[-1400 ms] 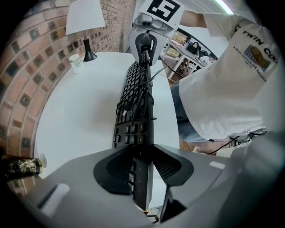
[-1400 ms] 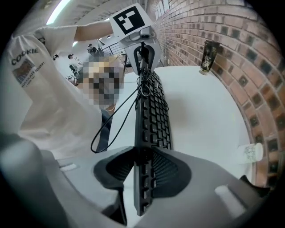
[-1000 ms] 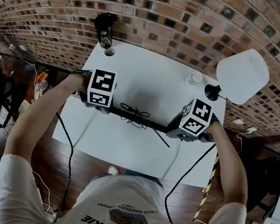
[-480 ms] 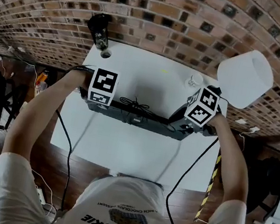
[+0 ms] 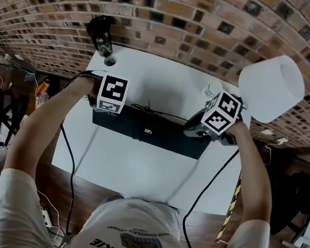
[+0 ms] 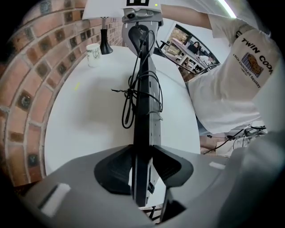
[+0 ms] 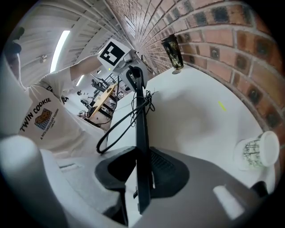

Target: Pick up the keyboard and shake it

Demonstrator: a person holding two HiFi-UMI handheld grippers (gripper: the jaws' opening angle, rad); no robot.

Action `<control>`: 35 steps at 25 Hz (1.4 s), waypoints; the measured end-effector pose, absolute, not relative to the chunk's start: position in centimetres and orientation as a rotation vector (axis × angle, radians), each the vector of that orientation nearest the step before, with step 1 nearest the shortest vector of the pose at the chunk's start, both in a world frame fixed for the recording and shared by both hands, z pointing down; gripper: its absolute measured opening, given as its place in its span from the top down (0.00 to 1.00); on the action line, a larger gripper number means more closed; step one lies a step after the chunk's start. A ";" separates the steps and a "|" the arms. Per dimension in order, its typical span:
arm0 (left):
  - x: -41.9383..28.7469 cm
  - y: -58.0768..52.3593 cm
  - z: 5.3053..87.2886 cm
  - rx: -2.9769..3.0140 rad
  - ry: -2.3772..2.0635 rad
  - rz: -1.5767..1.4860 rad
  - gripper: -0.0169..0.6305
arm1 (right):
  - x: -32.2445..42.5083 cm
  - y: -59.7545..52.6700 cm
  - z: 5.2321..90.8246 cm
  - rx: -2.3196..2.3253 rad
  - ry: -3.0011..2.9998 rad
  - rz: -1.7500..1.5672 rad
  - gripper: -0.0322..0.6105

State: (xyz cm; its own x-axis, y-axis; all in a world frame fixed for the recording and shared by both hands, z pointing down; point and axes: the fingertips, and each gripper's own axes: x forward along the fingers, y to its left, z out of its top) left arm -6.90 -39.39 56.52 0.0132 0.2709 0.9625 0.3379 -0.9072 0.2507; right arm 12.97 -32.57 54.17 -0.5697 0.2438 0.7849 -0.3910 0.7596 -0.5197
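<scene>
A thin black keyboard (image 5: pixel 148 130) hangs above the white table (image 5: pixel 135 167), held at its two short ends. My left gripper (image 5: pixel 105 110) clamps the left end and my right gripper (image 5: pixel 196 131) the right end. In the left gripper view the keyboard (image 6: pixel 142 89) runs edge-on between the pads of the left gripper (image 6: pixel 141 171), whose jaws are opening slightly. In the right gripper view the keyboard (image 7: pixel 141 129) sits edge-on in the right gripper (image 7: pixel 141 173), whose jaws are closing on it. Its bundled black cable (image 6: pixel 133 95) dangles from the middle.
A lamp with a white shade (image 5: pixel 270 87) stands at the table's back right, with a white cup (image 5: pixel 211 89) beside it. A dark tumbler (image 5: pixel 101 35) stands at the back left corner. A brick wall (image 5: pixel 175 11) runs right behind the table.
The keyboard has turned from a thin edge-on line to showing a broad dark face in the head view. Both grippers have carried it towards the wall.
</scene>
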 end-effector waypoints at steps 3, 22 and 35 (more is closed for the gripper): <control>-6.8 -39.9 57.2 -2.212 -0.689 -2.093 0.74 | 13.2 -33.4 54.8 0.112 -2.025 0.876 0.80; -6.1 -41.9 61.8 -2.222 -0.811 -2.215 0.61 | 14.8 -37.1 59.5 0.230 -2.021 1.007 0.80; -5.9 -43.8 61.4 -2.228 -0.551 -2.126 0.67 | 13.6 -37.6 59.7 0.300 -2.051 0.893 0.80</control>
